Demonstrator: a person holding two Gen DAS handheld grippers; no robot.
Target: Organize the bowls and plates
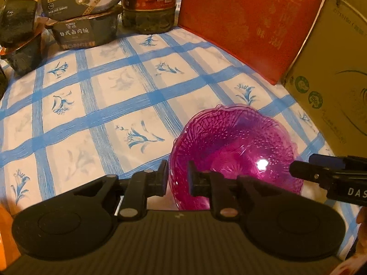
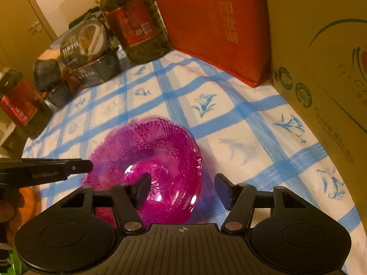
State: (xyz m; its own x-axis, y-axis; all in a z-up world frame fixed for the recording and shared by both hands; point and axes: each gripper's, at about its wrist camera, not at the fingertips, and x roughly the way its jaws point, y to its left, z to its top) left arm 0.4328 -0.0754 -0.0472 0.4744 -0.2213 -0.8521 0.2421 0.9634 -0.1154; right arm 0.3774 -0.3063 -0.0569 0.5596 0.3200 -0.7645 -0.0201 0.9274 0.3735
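Observation:
A translucent magenta patterned bowl [image 1: 234, 146] is held tilted over the blue-checked tablecloth [image 1: 103, 105]. My left gripper [image 1: 177, 178] is shut on the bowl's near-left rim, one finger on each side of the wall. In the right wrist view the same bowl [image 2: 149, 158] lies just ahead of my right gripper [image 2: 183, 188], which is open; its left finger sits over the bowl's inside and its right finger stands outside the rim, not touching. Each gripper shows in the other's view, the right [image 1: 325, 174] and the left [image 2: 75, 167].
A red box [image 1: 247, 23] and a cardboard carton [image 1: 332, 80] stand along the back right. An oil bottle [image 1: 149, 4] and stacked instant rice bowls [image 1: 84, 13] crowd the back left. Another bottle [image 2: 20, 107] stands at the left edge.

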